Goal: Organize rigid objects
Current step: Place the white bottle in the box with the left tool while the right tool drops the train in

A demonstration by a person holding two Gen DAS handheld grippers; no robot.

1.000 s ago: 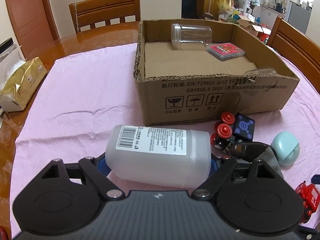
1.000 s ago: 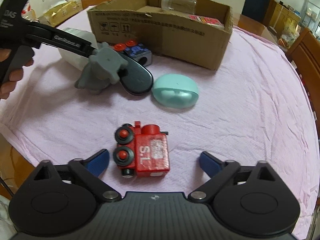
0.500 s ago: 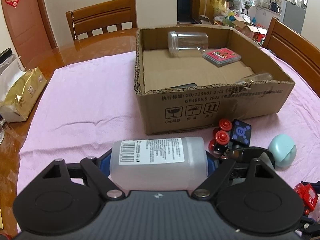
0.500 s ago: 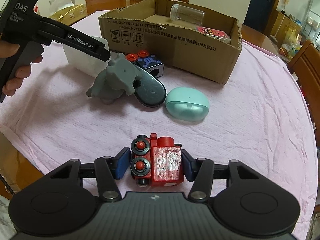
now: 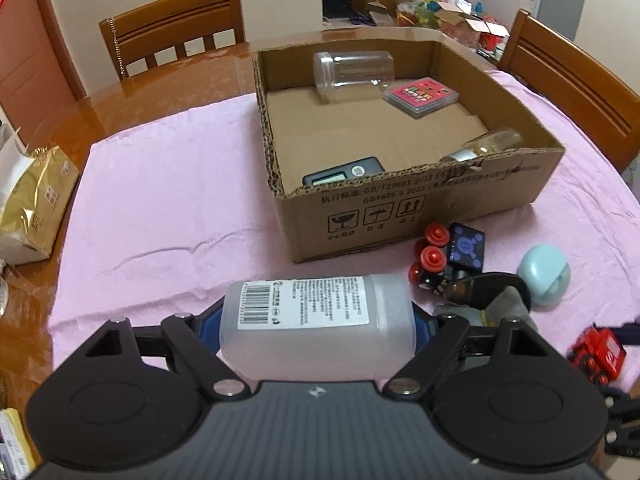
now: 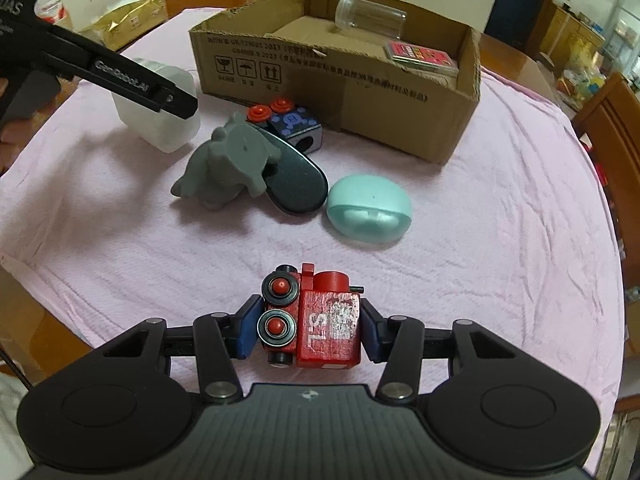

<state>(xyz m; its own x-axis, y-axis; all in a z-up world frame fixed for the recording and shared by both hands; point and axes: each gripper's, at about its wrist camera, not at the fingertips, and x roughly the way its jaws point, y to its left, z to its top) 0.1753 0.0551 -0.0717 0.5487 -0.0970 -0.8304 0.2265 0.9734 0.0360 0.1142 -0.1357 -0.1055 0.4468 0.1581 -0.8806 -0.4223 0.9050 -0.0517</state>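
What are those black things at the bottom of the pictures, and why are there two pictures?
They are tongs, one in each of a person's hands. Each carries a small camera that looks forward along its two fingers, so you get one picture from each.

In the left camera's picture, the left tongs squeeze a white plastic bottle lying sideways. In the right camera's picture, the right tongs squeeze a red toy train.

Everything sits on a pink cloth over a table. Still lying on it are a grey toy animal, a dark oval case, a mint green case and a blue toy block with red wheels.

The cardboard box already holds a clear jar, a pink card box and a few other small things.
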